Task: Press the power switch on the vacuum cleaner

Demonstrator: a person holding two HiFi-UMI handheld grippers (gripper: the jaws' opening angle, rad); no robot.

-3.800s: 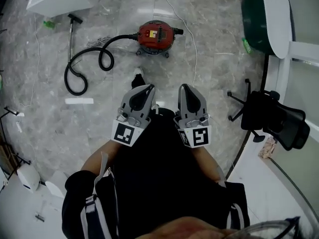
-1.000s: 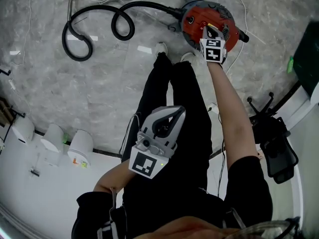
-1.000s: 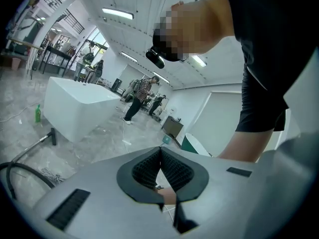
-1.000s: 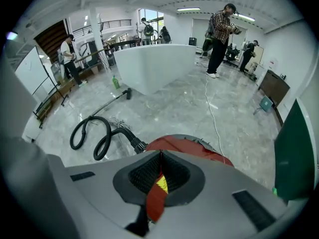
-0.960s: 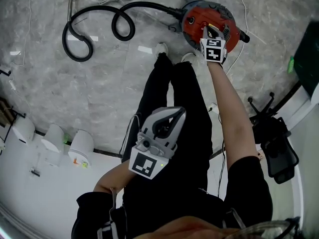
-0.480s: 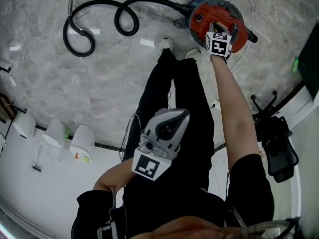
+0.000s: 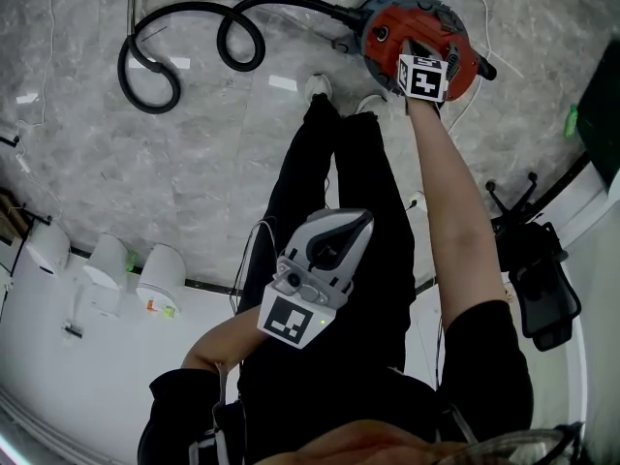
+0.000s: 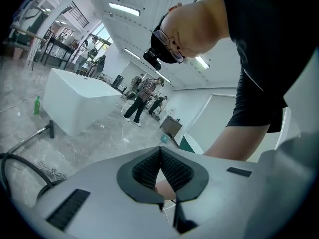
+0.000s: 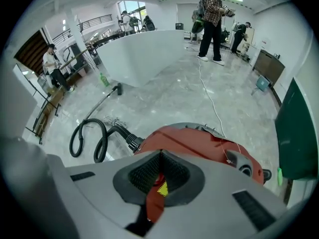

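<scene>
A round red vacuum cleaner stands on the grey marble floor at the top of the head view; its black hose curls off to the left. My right gripper reaches down onto the vacuum's red top with its jaws shut and empty. In the right gripper view the red body and a yellow label lie right under the shut jaws. The switch itself is hidden. My left gripper hangs shut and empty near the person's waist, far from the vacuum.
A white cable runs past the vacuum on the right. A black office chair stands at the right edge. White objects sit at the lower left. The person's shoes are just beside the vacuum. Other people stand far off.
Since 3.8 s ago the person has walked up to the vacuum and stretched the right gripper onto its top. Over the last second the right gripper has shifted slightly across the red top.
</scene>
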